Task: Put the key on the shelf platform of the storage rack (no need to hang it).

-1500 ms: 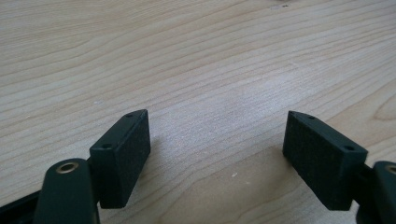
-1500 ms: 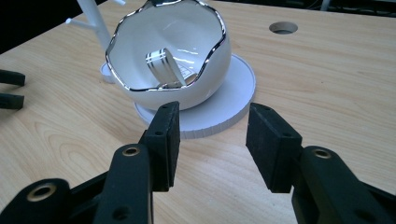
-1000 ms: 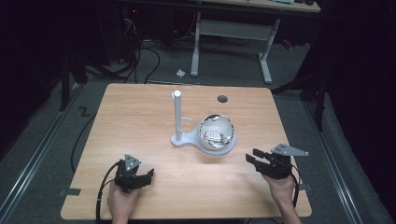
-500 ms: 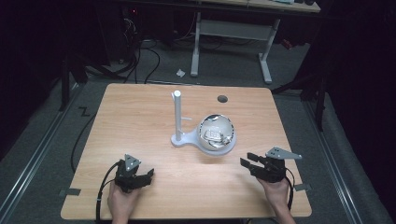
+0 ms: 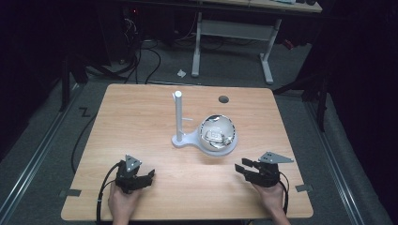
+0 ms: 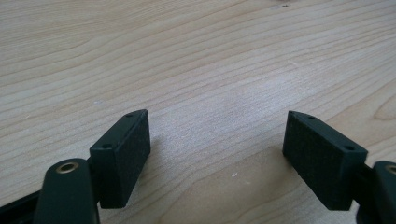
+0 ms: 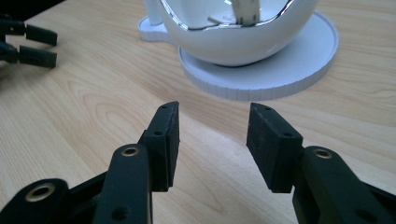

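Room: dark all round, a grey floor strewn with black cables, and a second desk (image 5: 233, 29) on white legs at the back.
Table: pale wood table (image 5: 141, 117), the grain running in long streaks, with a round dark hole (image 5: 223, 99) near its far edge.
White stand: mid-table we have a flat white base (image 5: 187, 139) with a ribbed rim and a tall slim post (image 5: 178, 115) rising upright from its left end.
Bowl: glossy white bowl (image 5: 217, 132), mirror-bright inside, sitting on the round right part of that base.
Writing: something pale lies in the bowl, too small to read; no brand legible anywhere.
Left gripper: left gripper (image 6: 217, 144) low over bare wood at the near left, matte black pads spread wide, nothing between them.
Right gripper: right gripper (image 7: 212, 140) at the near right, aimed at the bowl and close to the base, jaws parted and empty.
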{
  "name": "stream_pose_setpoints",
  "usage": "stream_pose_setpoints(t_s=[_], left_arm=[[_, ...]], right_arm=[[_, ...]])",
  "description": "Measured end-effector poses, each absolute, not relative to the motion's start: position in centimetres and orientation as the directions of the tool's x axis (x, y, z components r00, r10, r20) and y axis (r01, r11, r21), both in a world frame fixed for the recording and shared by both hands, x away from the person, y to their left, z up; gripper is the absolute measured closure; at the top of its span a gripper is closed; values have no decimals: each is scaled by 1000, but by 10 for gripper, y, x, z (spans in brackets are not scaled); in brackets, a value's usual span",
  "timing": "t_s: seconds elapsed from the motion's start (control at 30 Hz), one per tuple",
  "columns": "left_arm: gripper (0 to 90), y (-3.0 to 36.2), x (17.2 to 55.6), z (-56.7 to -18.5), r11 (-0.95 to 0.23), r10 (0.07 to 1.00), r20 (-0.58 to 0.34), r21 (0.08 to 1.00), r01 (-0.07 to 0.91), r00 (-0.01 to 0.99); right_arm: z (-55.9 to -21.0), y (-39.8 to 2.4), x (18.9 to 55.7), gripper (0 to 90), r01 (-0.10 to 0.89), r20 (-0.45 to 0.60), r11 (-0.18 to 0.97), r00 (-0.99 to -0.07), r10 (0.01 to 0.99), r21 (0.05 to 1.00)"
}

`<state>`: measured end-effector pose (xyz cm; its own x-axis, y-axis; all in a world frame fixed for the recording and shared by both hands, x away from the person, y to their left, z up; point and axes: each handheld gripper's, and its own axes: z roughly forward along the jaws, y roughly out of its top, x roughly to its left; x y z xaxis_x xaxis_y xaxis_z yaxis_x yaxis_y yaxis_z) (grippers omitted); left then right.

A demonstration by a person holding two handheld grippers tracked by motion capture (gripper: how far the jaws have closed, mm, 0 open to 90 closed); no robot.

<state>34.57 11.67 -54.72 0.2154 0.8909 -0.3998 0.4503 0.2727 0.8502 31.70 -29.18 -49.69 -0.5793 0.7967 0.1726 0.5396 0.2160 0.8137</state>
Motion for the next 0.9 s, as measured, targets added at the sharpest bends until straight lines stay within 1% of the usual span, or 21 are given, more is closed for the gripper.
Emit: stream_pose_setpoints(t_s=[0.2,0.6,0.7,0.9], left_arm=[[237,117,346,-547,273,891,-400,850,450,215],[237,117,346,-547,273,891,-400,850,450,215],[237,117,346,-547,273,891,-399,851,450,215],[237,117,346,-547,273,891,-399,851,450,215]], right_arm=[[-505,-283,316,544,552,166,241,-587,792,798],[-524,-266,317,530,552,105,324,-608,787,768],[-529,-263,317,528,561,103,335,-609,787,757],[-530,-259,318,518,564,88,350,-607,790,748]])
